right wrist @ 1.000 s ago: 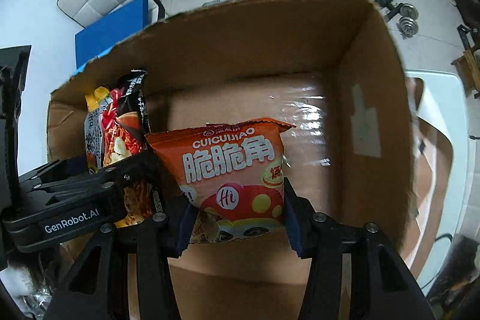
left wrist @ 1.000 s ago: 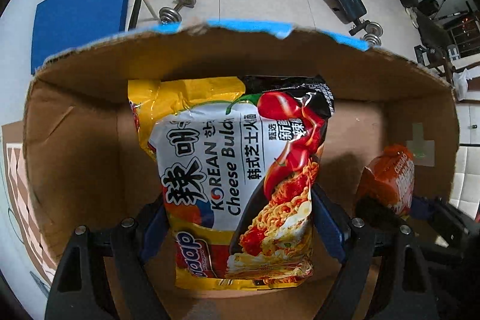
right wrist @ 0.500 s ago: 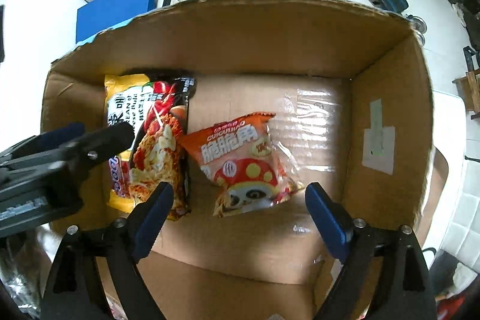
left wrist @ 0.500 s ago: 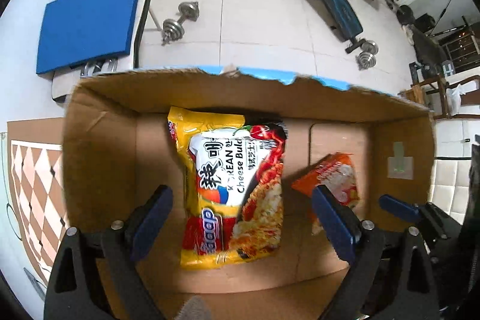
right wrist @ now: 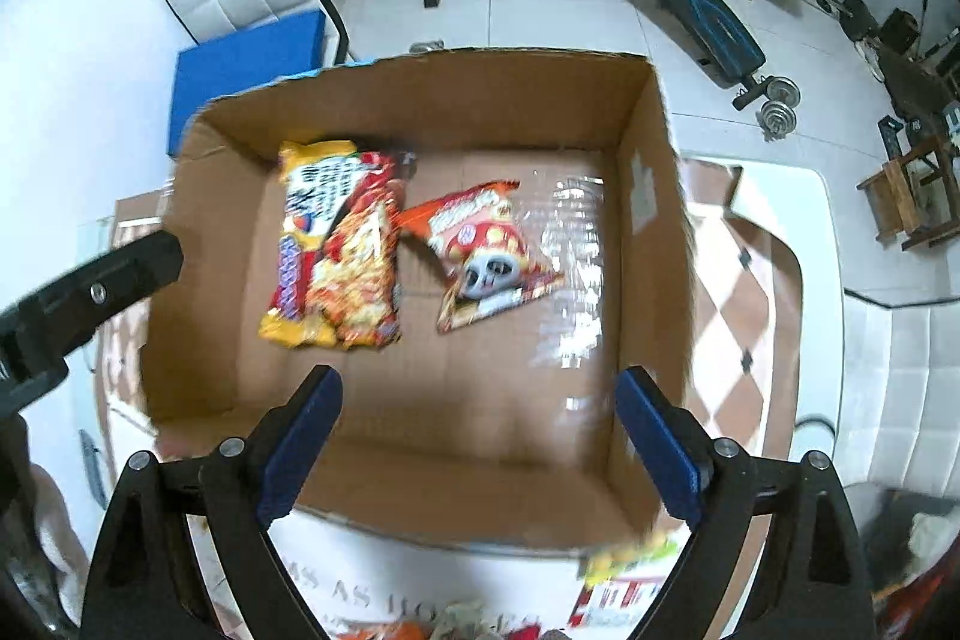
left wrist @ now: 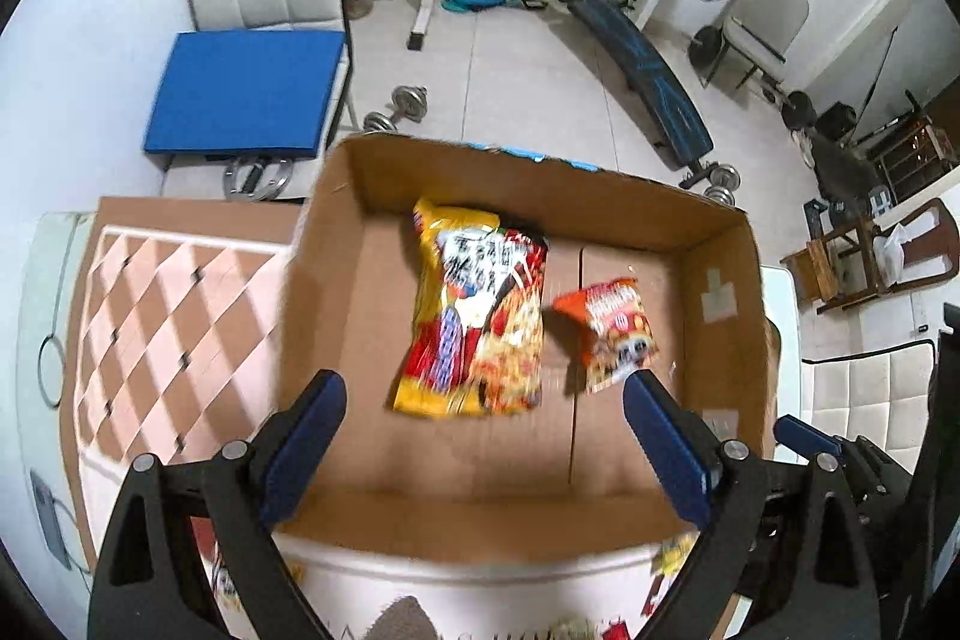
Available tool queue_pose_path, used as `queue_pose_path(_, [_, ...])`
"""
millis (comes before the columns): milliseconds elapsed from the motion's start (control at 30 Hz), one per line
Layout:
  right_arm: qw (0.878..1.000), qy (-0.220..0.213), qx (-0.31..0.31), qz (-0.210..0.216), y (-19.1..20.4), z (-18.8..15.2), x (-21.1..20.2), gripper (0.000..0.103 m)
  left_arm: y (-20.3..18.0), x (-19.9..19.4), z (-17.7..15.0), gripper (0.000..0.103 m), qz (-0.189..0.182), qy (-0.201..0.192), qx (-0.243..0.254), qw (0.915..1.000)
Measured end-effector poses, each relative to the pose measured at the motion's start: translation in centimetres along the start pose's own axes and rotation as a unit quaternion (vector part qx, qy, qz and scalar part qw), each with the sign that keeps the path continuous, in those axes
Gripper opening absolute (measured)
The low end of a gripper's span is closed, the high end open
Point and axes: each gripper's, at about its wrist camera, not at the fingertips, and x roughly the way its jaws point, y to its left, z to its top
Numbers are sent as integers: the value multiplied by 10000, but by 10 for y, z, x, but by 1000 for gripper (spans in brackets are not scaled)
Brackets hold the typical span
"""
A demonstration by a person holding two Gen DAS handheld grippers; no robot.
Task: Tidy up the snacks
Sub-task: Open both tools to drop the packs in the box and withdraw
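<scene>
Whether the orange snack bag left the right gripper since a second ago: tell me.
Yes. The orange snack bag now lies on the cardboard box floor beside the noodle packet, clear of the opening right gripper.

- One open brown cardboard box (right wrist: 654, 196)
- One yellow-and-red noodle packet (right wrist: 336, 268)
- One small orange snack bag (right wrist: 486, 250)
- Two black grippers with blue pads: left gripper (left wrist: 483, 433), right gripper (right wrist: 477, 427)

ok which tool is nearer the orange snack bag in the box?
Right, as far as the views show. The orange snack bag lies ahead of the right tool, between its open fingers' lines; from the left tool it sits off toward the right finger.
</scene>
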Motion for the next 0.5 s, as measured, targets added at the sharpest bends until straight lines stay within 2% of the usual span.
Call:
queue_pose_path(133, [9997,-208,110,84,-3,-38,-35,95,2,-37,-36,95,89,-224,-33,9997])
queue_pose_path(267, [9991,-235,211,290,-6,-84,-64,95,2,-65,-79,95,270,-316,117,9991])
queue_pose_path(500, [9979,152,318,546,-8,-166,-76,95,20,-76,-162,95,687,-23,401,9968])
